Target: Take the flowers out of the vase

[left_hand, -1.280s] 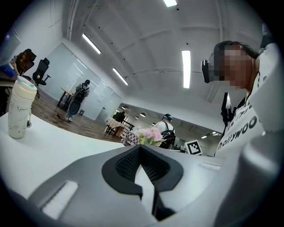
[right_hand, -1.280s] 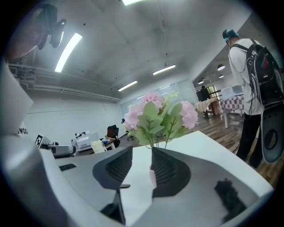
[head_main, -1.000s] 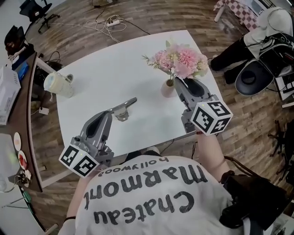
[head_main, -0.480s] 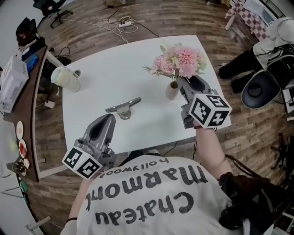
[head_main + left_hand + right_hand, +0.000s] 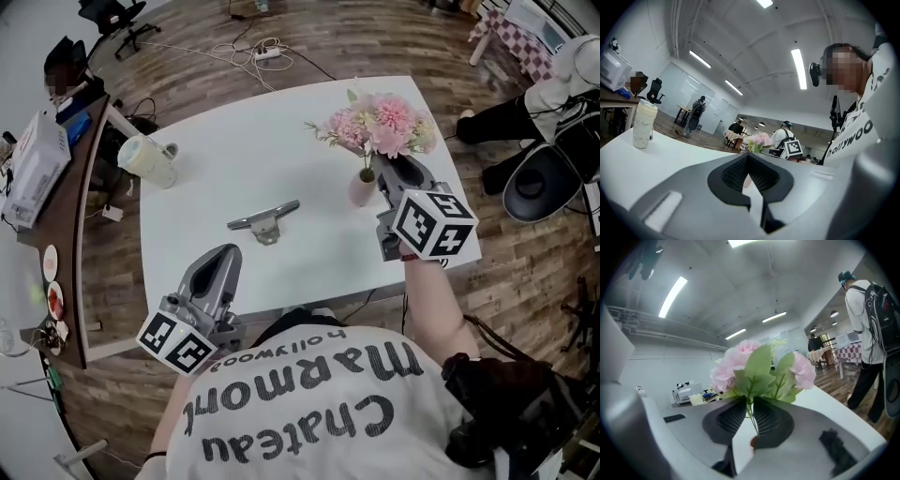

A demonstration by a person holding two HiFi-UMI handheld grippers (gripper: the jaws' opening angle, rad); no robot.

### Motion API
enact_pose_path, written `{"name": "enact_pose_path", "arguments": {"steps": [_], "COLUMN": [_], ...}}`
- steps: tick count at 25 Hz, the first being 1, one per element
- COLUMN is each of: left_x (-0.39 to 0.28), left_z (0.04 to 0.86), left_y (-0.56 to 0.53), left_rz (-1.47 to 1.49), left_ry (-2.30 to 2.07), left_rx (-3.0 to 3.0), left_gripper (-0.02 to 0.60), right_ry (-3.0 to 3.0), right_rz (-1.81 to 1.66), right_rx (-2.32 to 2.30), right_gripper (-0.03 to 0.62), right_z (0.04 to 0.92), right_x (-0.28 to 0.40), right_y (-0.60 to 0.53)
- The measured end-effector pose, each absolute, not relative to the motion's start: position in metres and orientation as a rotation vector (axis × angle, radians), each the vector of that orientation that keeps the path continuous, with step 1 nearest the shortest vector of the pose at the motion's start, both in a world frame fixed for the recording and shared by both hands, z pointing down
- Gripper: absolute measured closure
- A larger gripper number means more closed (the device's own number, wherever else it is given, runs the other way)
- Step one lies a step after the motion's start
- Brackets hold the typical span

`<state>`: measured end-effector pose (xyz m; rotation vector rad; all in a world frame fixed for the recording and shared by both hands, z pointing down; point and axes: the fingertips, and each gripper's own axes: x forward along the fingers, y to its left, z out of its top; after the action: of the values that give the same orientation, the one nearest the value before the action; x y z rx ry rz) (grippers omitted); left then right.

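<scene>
Right gripper view: right gripper (image 5: 750, 404) jaws closing around stems of flowers (image 5: 759, 366), just above vase (image 5: 753, 442), far right of table (image 5: 234, 159). Best pinch firmly, lift straight up. Left gripper (image 5: 748, 159): jaws together, empty.

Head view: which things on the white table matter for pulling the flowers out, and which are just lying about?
For the job:
- flowers
- vase holding them
- right gripper, jaws closing on the stems

Lying about:
- metal part
- cream cup
- left gripper, shut and empty
</scene>
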<state>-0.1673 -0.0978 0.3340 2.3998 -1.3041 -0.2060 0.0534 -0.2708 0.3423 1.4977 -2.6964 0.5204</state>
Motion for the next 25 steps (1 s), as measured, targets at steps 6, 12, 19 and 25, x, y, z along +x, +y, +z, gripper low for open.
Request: {"name": "enact_pose_path", "arguments": {"steps": [6,12,19,25], "left_x": [-0.169,-0.176,-0.185,-0.2], "left_z": [0.336,0.329,0.319,0.309], "left_y": [-0.099,-0.109,-0.121,-0.123], "left_rz": [-0.198,-0.209,-0.249,-0.285], "left_ry": [-1.248,-1.176,-1.105,-1.08], "left_rx": [2.41,2.453,2.499,2.52], "left_gripper": [0.578,0.578,0.578,0.578], "right_ry": [-2.724,-2.728,-2.727,-2.745], "right_rz": [0.505,0.425,0.254,0.125], "right_rx": [1.535,1.621,1.702,1.758], "right_gripper": [0.548,0.549,0.553,0.553], "right_z": [0.331,0.306,0.267,0.231], "right_x": [0.057,0.064,0.066,0.064], "right_y": [-0.268,-0.264,-0.257,-0.253]}}
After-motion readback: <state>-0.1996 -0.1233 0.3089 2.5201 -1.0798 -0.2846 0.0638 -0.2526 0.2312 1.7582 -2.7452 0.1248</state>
